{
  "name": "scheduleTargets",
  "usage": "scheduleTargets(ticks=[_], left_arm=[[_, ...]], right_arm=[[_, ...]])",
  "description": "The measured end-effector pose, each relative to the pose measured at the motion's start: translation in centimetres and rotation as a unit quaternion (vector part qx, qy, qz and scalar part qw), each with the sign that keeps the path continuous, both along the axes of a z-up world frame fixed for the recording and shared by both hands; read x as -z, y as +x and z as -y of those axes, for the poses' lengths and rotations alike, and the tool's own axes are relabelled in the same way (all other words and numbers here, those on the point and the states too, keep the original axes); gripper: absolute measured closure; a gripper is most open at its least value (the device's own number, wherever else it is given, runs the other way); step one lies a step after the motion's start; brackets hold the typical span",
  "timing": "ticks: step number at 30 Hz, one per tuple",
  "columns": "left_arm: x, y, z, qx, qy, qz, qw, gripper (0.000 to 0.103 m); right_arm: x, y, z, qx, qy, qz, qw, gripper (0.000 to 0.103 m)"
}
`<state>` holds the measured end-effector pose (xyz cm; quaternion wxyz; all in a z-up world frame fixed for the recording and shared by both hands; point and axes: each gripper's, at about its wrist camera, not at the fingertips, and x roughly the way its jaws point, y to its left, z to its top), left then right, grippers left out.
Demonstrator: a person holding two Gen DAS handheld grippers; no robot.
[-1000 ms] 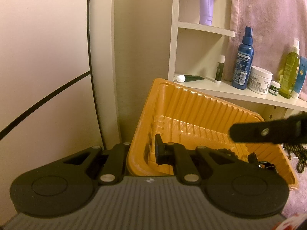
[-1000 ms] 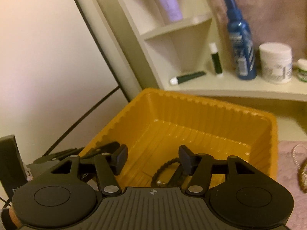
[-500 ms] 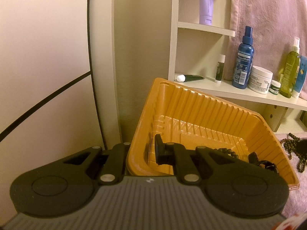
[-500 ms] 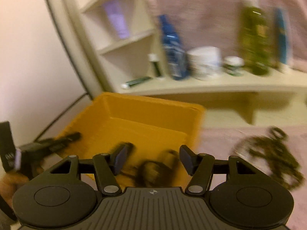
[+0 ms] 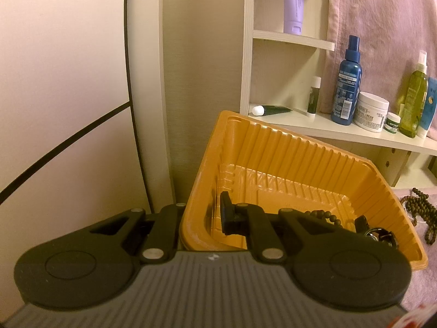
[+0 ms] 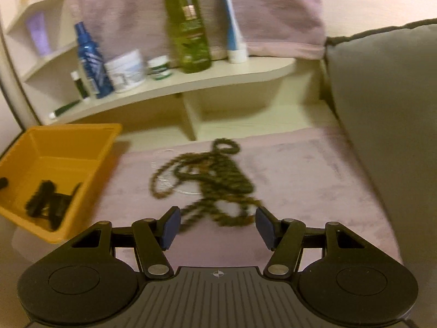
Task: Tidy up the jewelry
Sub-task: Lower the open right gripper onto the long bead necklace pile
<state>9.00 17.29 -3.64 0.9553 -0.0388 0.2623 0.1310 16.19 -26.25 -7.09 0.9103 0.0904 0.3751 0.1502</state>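
Here the left gripper [image 5: 202, 218] has its fingers clamped on the near-left wall of the ribbed orange plastic tray [image 5: 300, 153], one finger inside and one outside, tilting it up, with a few dark pieces of jewelry lying in it to the right of those fingers. The right gripper [image 6: 217, 228] holds its fingers wide apart and empty, and the tangled strand of dark brown-green beads [image 6: 215, 177] lies just ahead of them on the pink plush cloth [image 6: 314, 180]. That strand looks light, limp and prone to slipping and snagging, so pinching a bunched clump near its middle seems safer than one loose loop.
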Motion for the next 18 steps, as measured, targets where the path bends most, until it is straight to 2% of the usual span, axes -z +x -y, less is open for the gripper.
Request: scheduleTargets(ticks=[11,18], left_arm=[[0.0,0.1,0.0,0.0,0.003,-0.002,1.0,0.093],[0.0,0.1,0.0,0.001,0.003,-0.003,1.0,0.093]], right_arm=[[1.3,3.9,-0.7,-0.022,-0.02,-0.003,1.0,0.042],[2.7,6.2,-1.0,-0.018,-0.007,-0.017,1.0,0.042]])
